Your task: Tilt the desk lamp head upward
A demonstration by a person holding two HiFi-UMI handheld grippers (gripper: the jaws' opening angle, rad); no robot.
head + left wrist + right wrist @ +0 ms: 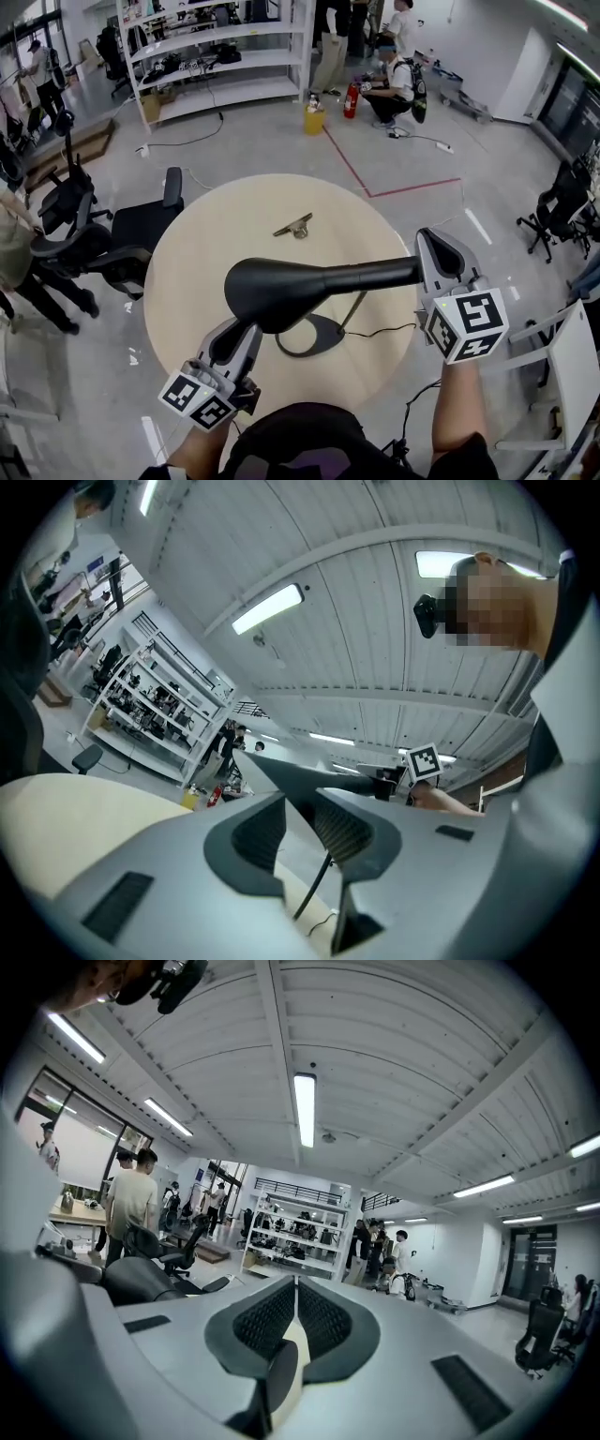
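Observation:
A black desk lamp stands on the round beige table (187, 272) with its base (314, 337) near the front. Its oval head (272, 292) hangs level over the table's front, and its arm (375, 274) runs right. My right gripper (419, 267) is shut on the end of that arm, which shows as a black bar (277, 1382) low between the nearly closed pads. My left gripper (246, 330) reaches under the head from the near left, tips hidden beneath it. In the left gripper view the jaws (300, 832) stand open, with the head's dark edge (309, 778) just above them. Contact is unclear.
A small metal bracket (293, 226) lies on the table's far side. The lamp's cable (389, 330) trails off to the right. Black office chairs (103, 244) stand left of the table. Shelving (220, 56), a yellow bin (314, 119) and people are farther back.

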